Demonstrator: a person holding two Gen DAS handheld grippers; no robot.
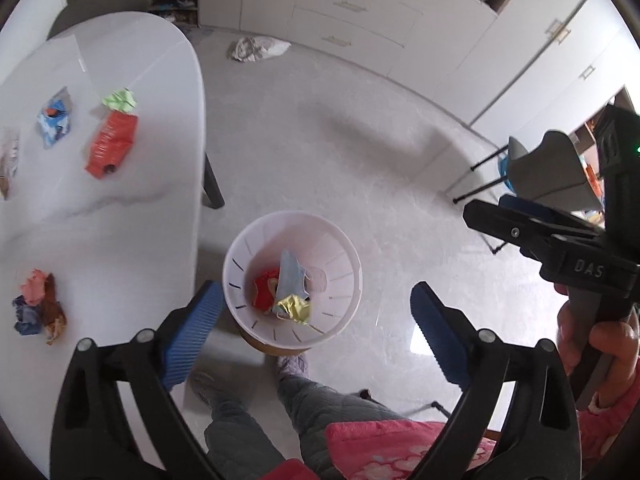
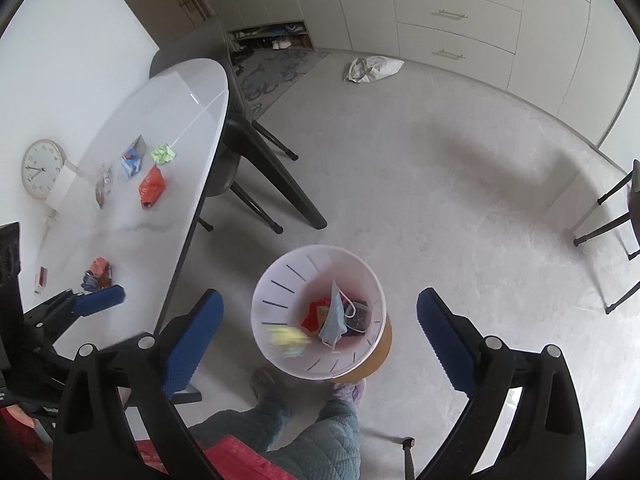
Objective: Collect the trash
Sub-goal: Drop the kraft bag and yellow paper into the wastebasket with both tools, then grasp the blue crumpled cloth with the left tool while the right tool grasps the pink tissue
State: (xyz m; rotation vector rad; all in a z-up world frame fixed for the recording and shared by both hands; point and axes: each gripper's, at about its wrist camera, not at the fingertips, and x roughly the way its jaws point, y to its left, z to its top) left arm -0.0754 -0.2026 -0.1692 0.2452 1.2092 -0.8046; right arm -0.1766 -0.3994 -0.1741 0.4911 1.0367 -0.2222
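Observation:
A white slotted trash bin [image 1: 340,316] [image 2: 276,344] stands on the floor beside the white table [image 1: 132,232] [image 2: 192,120]. It holds red, blue and yellow trash; a yellow wrapper [image 2: 289,338] looks blurred inside it. My left gripper [image 1: 316,332] is open and empty above the bin. My right gripper [image 2: 320,328] is open and empty above the bin too. On the table lie a red wrapper [image 1: 112,145] [image 2: 151,186], a green crumpled paper [image 1: 120,100] [image 2: 163,153], a blue packet [image 1: 55,118] [image 2: 133,160] and a crumpled pink-blue-brown wad [image 1: 38,306] [image 2: 97,274].
A clock [image 2: 40,168] leans at the table's far side. A dark chair [image 2: 248,140] stands at the table. A white bag [image 1: 256,48] [image 2: 372,68] lies on the floor by the cabinets. The person's legs [image 1: 288,412] are below the bin. A clear wrapper [image 2: 105,184] lies near the blue packet.

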